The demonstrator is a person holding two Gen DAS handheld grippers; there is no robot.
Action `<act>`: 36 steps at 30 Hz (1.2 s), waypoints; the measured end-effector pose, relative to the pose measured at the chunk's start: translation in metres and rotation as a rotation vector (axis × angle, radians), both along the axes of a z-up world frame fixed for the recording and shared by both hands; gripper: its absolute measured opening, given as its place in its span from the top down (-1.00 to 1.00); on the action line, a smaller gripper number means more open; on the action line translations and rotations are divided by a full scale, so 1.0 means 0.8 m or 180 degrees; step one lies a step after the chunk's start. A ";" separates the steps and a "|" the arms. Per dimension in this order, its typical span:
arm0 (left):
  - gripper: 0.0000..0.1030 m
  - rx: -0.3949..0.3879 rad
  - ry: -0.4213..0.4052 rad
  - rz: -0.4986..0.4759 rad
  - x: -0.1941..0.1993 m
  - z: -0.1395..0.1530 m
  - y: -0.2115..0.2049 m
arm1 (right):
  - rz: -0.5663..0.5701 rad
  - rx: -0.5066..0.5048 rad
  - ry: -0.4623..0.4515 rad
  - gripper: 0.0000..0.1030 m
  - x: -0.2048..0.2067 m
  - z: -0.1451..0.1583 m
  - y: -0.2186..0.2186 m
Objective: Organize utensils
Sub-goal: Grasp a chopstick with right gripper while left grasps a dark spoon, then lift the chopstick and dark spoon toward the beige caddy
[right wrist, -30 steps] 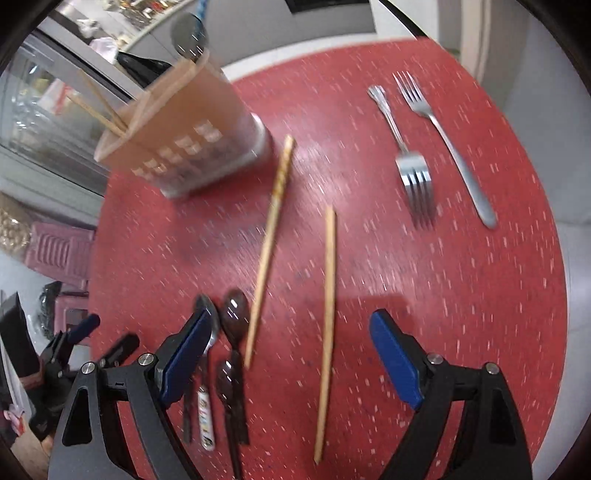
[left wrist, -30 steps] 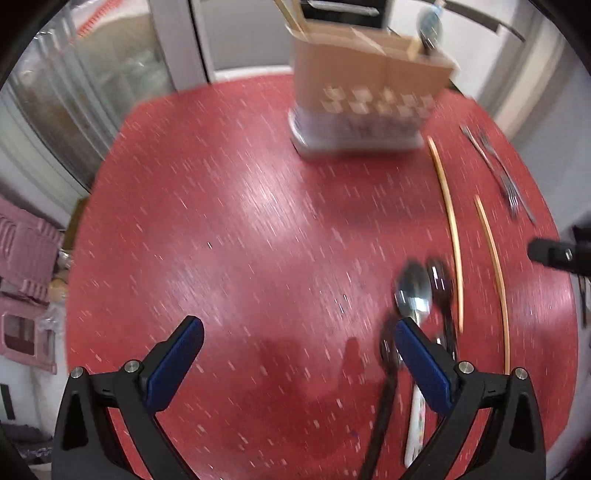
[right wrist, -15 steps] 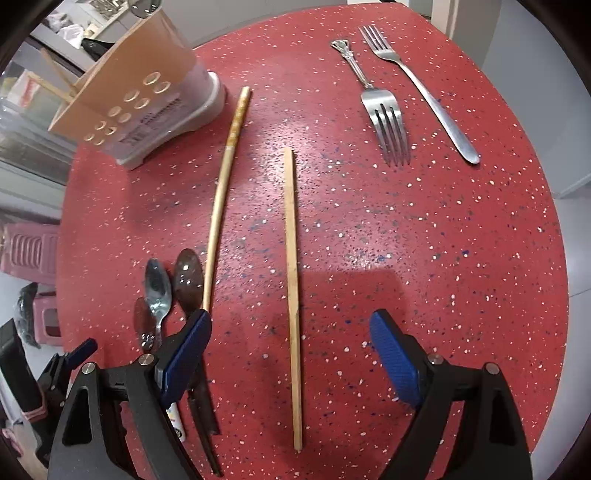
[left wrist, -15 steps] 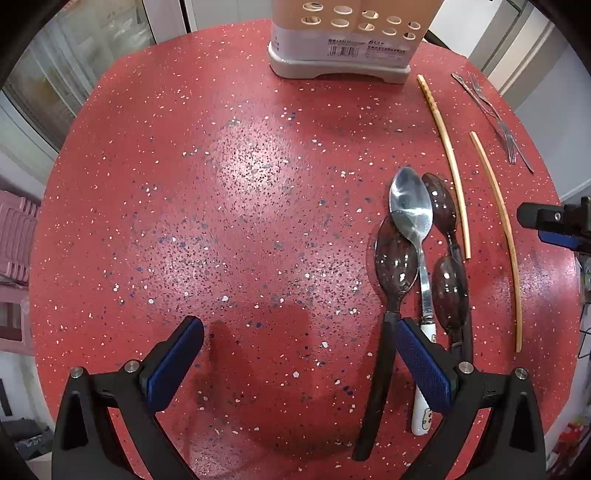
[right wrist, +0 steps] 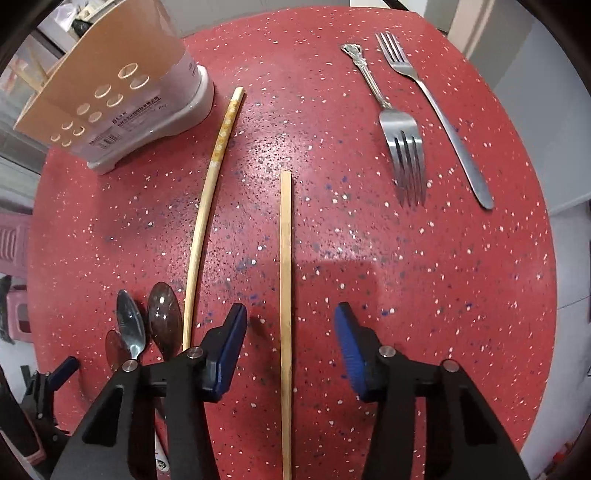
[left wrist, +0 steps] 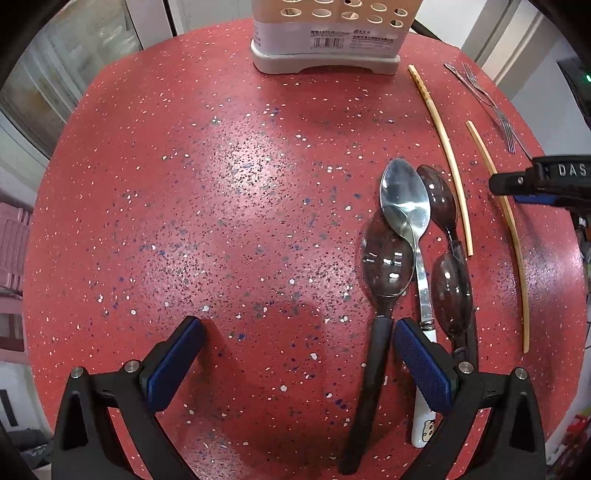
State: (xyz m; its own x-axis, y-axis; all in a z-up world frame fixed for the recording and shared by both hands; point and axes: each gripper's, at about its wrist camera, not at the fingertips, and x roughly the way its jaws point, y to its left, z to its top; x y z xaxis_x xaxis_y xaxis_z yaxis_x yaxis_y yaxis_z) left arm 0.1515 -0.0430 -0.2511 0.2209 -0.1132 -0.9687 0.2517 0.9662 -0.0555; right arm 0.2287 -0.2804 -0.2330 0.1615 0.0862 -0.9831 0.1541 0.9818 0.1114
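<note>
A tan utensil holder (left wrist: 325,33) with a white base stands at the far side of the red table; it also shows in the right wrist view (right wrist: 110,99). Several spoons lie together: a metal spoon (left wrist: 406,206) and dark plastic spoons (left wrist: 386,254). Two wooden chopsticks (right wrist: 285,295) (right wrist: 210,206) lie side by side. Two metal forks (right wrist: 402,144) (right wrist: 443,114) lie at the far right. My left gripper (left wrist: 295,347) is open low over the table, its right finger beside a dark spoon's handle. My right gripper (right wrist: 290,343) is open, straddling the plain chopstick.
The round red speckled table (left wrist: 184,184) ends close behind the forks and at both sides. A pink plastic stool (left wrist: 11,240) stands off the left edge. Glass doors and a wall lie behind the holder.
Both grippers have dropped lower and come forward over the table. The right gripper's jaws have narrowed around the plain chopstick. The left gripper has neared the spoons.
</note>
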 end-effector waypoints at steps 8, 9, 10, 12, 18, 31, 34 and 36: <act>-1.00 0.0073 -0.0052 -0.0134 0.003 0.004 -0.011 | 0.0115 -0.0215 0.0069 -0.01 0.014 -0.006 0.019; -1.00 0.0069 -0.0068 -0.0170 0.005 0.006 -0.015 | 0.0120 -0.0228 0.0076 -0.01 0.015 -0.006 0.021; -1.00 0.0069 -0.0073 -0.0193 0.006 0.007 -0.018 | 0.0122 -0.0245 0.0091 -0.01 0.017 -0.007 0.023; -0.90 0.0069 -0.0084 -0.0259 0.010 0.011 -0.028 | 0.0131 -0.0281 0.0112 0.00 0.014 -0.004 0.032; -0.60 0.0087 -0.0053 -0.0427 0.019 0.017 -0.052 | 0.0205 -0.0371 0.0161 0.03 0.021 -0.016 0.052; 0.04 -0.0173 0.0007 -0.0402 0.024 0.029 -0.039 | 0.0248 -0.0281 0.0223 0.87 0.028 -0.005 0.035; 0.04 -0.0325 -0.0037 -0.0283 0.022 0.036 -0.016 | 0.0170 -0.0110 0.0176 0.87 0.024 -0.003 0.021; 0.04 -0.0433 -0.0087 -0.0198 0.022 0.044 -0.004 | 0.0138 -0.0022 0.0125 0.87 0.019 0.000 0.013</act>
